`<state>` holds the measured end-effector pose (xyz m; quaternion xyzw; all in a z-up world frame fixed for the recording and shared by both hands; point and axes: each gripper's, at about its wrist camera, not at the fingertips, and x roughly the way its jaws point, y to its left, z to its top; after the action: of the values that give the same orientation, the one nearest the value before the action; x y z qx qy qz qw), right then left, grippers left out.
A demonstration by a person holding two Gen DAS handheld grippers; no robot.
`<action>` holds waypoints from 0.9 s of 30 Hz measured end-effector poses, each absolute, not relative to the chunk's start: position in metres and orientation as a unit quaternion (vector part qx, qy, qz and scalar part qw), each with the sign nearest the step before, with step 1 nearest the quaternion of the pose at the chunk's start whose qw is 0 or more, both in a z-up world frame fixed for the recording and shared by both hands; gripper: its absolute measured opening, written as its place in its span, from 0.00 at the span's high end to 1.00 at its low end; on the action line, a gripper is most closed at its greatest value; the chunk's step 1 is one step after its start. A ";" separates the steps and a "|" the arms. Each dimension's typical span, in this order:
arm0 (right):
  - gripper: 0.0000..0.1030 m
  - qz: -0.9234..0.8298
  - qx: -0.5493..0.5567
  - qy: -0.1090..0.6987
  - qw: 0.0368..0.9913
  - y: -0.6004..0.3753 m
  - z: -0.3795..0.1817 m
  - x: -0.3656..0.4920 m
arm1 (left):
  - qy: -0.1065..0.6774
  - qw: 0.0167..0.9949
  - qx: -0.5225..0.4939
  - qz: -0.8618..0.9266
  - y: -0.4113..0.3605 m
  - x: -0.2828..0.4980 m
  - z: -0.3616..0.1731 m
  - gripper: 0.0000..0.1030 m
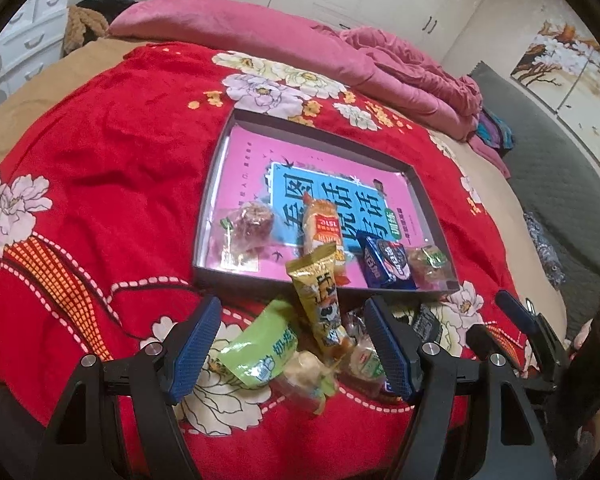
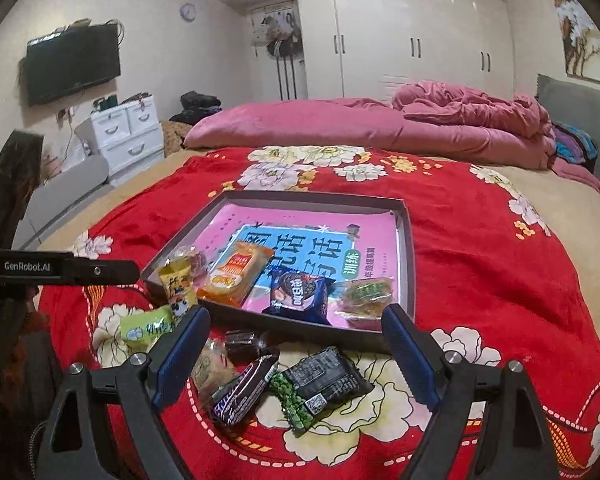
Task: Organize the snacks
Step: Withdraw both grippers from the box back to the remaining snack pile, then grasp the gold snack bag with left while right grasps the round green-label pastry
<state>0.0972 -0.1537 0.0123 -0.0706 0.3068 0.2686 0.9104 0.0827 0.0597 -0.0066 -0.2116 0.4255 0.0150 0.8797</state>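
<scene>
A shallow grey box (image 1: 260,276) (image 2: 410,256) lined with a pink and blue book lies on the red floral bedspread. In it lie a clear-wrapped pastry (image 1: 252,220), an orange cake pack (image 2: 236,270), a blue Oreo pack (image 2: 300,296) and a green-labelled sweet (image 2: 366,294). My left gripper (image 1: 292,344) is open over loose snacks: a yellow pack (image 1: 320,300) leaning on the box edge and a light green pack (image 1: 260,352). My right gripper (image 2: 298,354) is open over a black and green pack (image 2: 324,384), a dark bar (image 2: 244,392) and small sweets.
Pink pillows and a rumpled pink quilt (image 2: 420,128) lie at the far side of the bed. White drawers (image 2: 128,132) and a wall TV (image 2: 72,64) stand at left. The other gripper shows at the right edge of the left wrist view (image 1: 524,320).
</scene>
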 end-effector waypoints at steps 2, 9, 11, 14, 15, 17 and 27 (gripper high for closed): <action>0.15 0.273 -0.085 0.308 0.907 -0.149 0.010 0.094 | 0.431 0.878 -0.209 0.013 0.056 0.083 -0.009 0.27; 0.15 0.292 -0.112 0.314 0.896 -0.139 0.005 0.083 | 0.443 0.873 -0.203 0.002 0.046 0.081 -0.015 0.27; 0.15 0.299 -0.120 0.316 0.893 -0.136 0.003 0.080 | 0.447 0.872 -0.199 -0.004 0.043 0.081 -0.016 0.27; 0.15 0.313 -0.128 0.320 0.885 -0.133 0.000 0.075 | 0.448 0.874 -0.186 -0.014 0.037 0.081 -0.016 0.27; 0.15 0.317 -0.129 0.320 0.883 -0.132 -0.001 0.075 | 0.448 0.875 -0.183 -0.016 0.036 0.081 -0.016 0.27; 0.15 0.324 -0.131 0.321 0.880 -0.130 -0.002 0.073 | 0.450 0.873 -0.186 -0.021 0.034 0.080 -0.017 0.25; 0.15 0.327 -0.141 0.327 0.876 -0.125 -0.006 0.073 | 0.464 0.866 -0.185 -0.018 0.033 0.082 -0.025 0.24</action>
<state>0.0735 -0.1246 -0.0058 -0.1409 0.3266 0.3268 0.8756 0.0816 0.0325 -0.0248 -0.1853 0.4639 -0.0184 0.8661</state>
